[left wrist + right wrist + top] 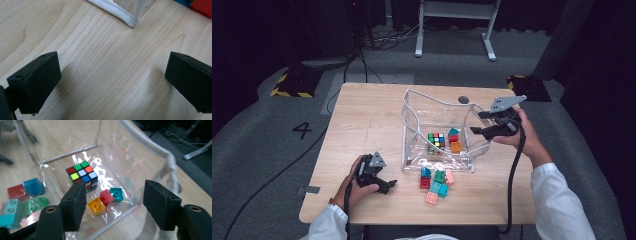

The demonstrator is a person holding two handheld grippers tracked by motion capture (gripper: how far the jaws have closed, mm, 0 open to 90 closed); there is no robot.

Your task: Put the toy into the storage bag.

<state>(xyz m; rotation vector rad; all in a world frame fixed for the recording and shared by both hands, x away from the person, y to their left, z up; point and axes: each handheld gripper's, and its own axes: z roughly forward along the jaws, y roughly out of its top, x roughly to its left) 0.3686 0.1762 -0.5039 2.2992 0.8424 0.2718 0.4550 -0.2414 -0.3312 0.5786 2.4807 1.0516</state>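
Wooden table [362, 125] carries a clear plastic bag [412, 107] standing open, with a puzzle cube [82, 174] and three small bricks [106, 197] lying loose inside. Your right gripper [486, 122] hangs above the bag's right side, jaws apart and empty, so I judge a brick freshly dropped. Your left gripper [384, 184] rests on the table, released. Next, take your right gripper to the brick pile [436, 184] just outside the bag's front wall and clamp one piece squarely.
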